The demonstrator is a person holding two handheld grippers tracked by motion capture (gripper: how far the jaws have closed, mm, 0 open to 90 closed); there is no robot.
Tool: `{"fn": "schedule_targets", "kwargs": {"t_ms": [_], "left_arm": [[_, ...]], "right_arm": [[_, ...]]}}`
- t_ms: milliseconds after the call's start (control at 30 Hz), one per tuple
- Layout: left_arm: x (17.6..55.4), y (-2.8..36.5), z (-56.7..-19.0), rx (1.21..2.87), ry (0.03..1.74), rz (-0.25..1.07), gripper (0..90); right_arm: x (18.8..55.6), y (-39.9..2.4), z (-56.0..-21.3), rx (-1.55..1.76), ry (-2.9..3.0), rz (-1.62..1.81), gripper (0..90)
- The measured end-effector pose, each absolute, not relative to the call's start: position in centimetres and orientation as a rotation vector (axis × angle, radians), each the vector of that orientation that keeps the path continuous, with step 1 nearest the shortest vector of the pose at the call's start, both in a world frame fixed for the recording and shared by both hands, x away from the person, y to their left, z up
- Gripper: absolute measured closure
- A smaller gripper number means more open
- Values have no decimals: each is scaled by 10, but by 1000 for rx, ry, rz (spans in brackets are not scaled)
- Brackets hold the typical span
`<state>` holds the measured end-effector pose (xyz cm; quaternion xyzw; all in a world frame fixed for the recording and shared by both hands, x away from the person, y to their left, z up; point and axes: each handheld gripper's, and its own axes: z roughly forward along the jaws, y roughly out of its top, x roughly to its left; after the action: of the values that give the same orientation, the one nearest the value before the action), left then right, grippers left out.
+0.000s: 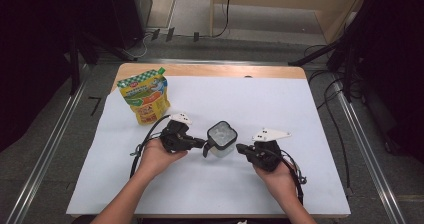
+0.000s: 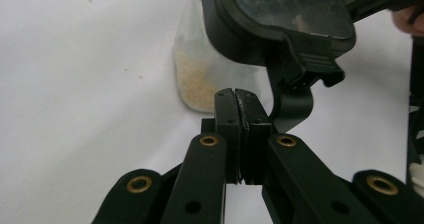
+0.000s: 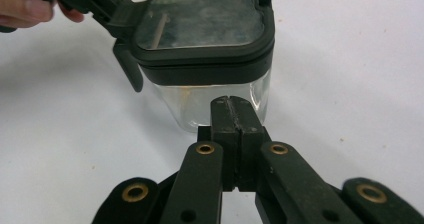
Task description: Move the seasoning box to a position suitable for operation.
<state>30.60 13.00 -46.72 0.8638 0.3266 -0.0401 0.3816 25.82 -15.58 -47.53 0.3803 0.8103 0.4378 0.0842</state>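
Spread over the tabletop (image 1: pixel 210 70), a white sheet (image 1: pixel 210 184), with a yellow and green pouch (image 1: pixel 145 95) standing upright near its far left corner, well apart from the rest. At mid-sheet, a clear square jar (image 1: pixel 221 140) with a black lid (image 3: pixel 200 24), pale grains (image 2: pixel 192 79) in its bottom and an unlatched black clasp (image 2: pixel 295 101) hanging at its left side. On either side of the jar, left gripper (image 1: pixel 204 144) just beside the clasp and right gripper (image 1: pixel 239 147) just off the glass, jaws of both pressed shut on nothing.
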Motion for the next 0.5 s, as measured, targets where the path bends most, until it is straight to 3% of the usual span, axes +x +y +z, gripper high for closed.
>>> {"fn": "schedule_targets", "kwargs": {"t_ms": [500], "left_arm": [[299, 119, -467, 2248, 769, -97, 900]], "right_arm": [[260, -145, -476, 1123, 2445, 1289, 900]]}}
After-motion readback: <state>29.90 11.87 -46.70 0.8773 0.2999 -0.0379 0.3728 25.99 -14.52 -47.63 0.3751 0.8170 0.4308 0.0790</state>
